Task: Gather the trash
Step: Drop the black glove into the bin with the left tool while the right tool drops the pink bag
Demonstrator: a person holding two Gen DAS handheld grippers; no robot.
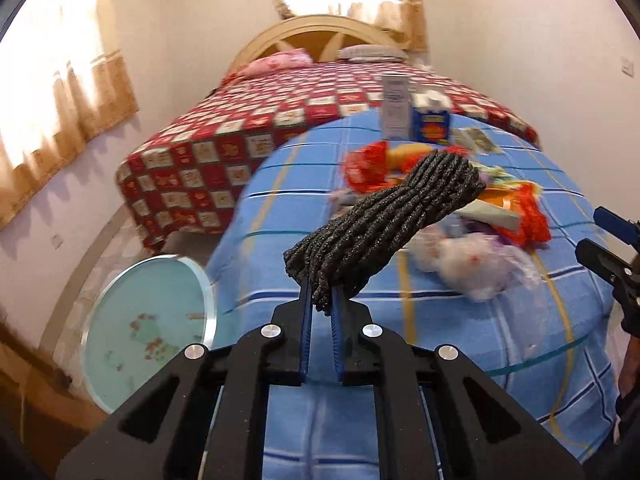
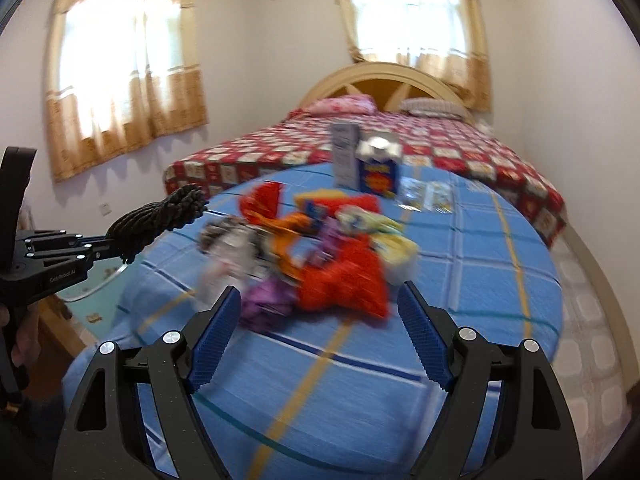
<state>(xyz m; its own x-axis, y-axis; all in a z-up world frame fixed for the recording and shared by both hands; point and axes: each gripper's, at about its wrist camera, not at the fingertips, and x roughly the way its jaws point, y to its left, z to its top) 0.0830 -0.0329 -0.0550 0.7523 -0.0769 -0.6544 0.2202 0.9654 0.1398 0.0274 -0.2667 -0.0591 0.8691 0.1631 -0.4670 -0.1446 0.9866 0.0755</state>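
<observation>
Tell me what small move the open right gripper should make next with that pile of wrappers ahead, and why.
Probably ease the right gripper forward and down onto the orange-red wrapper. Its jaws stand wide open with that wrapper nearest between them on the blue cloth, while the left gripper is already shut on a dark rope bundle.

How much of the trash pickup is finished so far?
No bin or bag shows, so nothing can be counted as collected yet. In hand: the left gripper is shut on a black rope bundle, held above the blue cloth table. The right gripper is open before the pile of colourful wrappers. Left: that pile, plus two cartons standing behind it.
</observation>
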